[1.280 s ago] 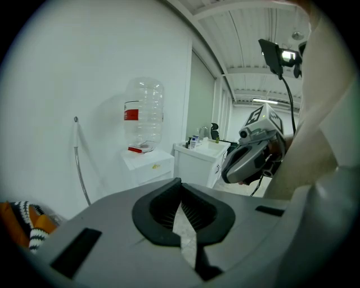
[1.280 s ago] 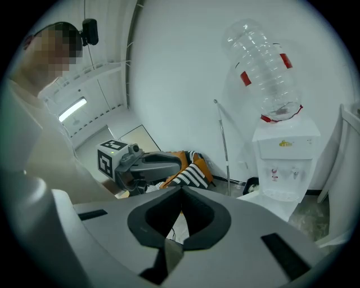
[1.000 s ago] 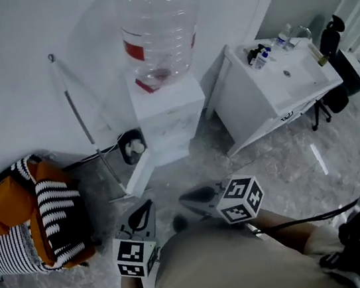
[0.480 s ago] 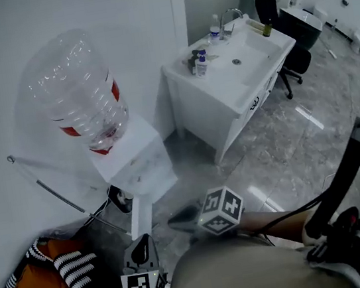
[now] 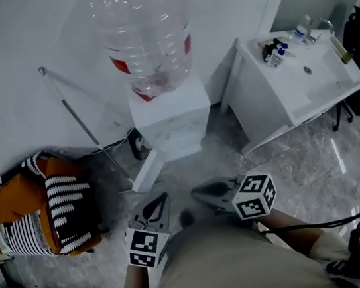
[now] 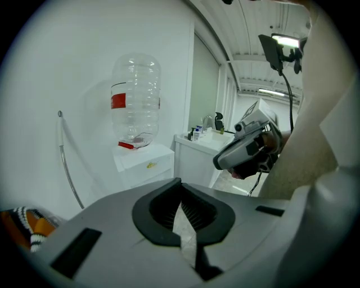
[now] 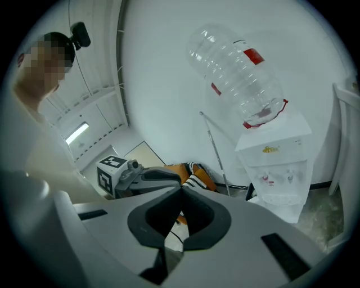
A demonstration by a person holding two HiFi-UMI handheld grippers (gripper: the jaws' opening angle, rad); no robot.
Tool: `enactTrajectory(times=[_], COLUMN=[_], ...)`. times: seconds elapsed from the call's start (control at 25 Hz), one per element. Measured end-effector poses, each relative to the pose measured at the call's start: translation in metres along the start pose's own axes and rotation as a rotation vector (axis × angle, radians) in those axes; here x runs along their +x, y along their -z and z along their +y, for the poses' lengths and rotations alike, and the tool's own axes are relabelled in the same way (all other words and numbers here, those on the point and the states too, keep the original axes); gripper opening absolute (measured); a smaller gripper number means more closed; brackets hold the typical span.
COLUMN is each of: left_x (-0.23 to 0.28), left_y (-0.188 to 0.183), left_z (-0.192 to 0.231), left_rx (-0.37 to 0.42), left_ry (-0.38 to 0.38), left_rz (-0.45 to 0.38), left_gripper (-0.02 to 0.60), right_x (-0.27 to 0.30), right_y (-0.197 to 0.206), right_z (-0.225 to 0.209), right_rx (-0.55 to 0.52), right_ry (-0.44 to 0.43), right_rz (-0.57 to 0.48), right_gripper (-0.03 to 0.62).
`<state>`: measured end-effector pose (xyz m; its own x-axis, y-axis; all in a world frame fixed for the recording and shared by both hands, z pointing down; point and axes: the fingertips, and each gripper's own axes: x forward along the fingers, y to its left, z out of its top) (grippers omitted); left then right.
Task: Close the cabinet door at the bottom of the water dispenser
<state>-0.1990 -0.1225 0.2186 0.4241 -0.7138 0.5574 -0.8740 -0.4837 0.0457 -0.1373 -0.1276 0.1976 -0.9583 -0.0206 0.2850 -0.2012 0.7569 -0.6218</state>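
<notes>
The white water dispenser (image 5: 171,122) stands against the wall with a clear bottle (image 5: 143,31) on top. Its bottom cabinet door (image 5: 148,170) stands open, swung out to the lower left, with the dark cabinet opening (image 5: 138,143) behind it. My left gripper (image 5: 163,197) is shut and empty, a short way in front of the door's free edge. My right gripper (image 5: 195,192) hangs beside it, also shut and empty. The left gripper (image 6: 180,183) looks at the dispenser (image 6: 143,164). From the right gripper (image 7: 180,190), the dispenser (image 7: 278,160) shows at the right.
A white sink cabinet (image 5: 273,96) stands right of the dispenser. An orange and striped cushion pile (image 5: 39,208) lies at the left. A thin metal rod (image 5: 74,115) leans on the wall. A black office chair (image 5: 356,30) is at the far right. The floor is grey marble.
The head view swung right and came back to face the dispenser. Both grippers stay shut, side by side in front of me. The cabinet door still stands open.
</notes>
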Motion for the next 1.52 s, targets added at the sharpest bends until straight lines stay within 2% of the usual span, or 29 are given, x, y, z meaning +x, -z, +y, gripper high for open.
enactTrajectory(times=[0.24, 0.48, 0.72, 0.88, 1.16, 1.36, 1.52], left_x=[-0.006, -0.020, -0.030, -0.027, -0.020, -0.001, 0.022], left_y=[0.014, 0.043, 0.085, 0.125, 0.180, 0.199, 0.203], left_z=[0.012, 0.024, 0.043, 0.051, 0.069, 0.089, 0.099], left_rx=[-0.057, -0.123, -0.115, -0.129, -0.108, -0.082, -0.071], left_ry=[-0.069, -0.113, -0.134, -0.120, -0.140, -0.152, -0.148], left_rz=[0.035, 0.030, 0.090, 0.165, 0.285, 0.340, 0.368], left_gripper=[-0.009, -0.009, -0.009, -0.009, -0.009, -0.009, -0.009], right_x=[0.020, 0.040, 0.061, 0.068, 0.071, 0.068, 0.063], right_y=[0.001, 0.001, 0.017, 0.025, 0.032, 0.046, 0.064], right_z=[0.001, 0.017, 0.028, 0.032, 0.035, 0.031, 0.030], right_rx=[0.055, -0.041, -0.026, -0.016, -0.003, 0.059, 0.110], right_ry=[-0.108, -0.134, -0.120, -0.091, -0.050, -0.046, -0.078], right_rz=[0.080, 0.108, 0.176, 0.188, 0.180, 0.207, 0.250], right_gripper=[0.015, 0.015, 0.015, 0.015, 0.015, 0.015, 0.015])
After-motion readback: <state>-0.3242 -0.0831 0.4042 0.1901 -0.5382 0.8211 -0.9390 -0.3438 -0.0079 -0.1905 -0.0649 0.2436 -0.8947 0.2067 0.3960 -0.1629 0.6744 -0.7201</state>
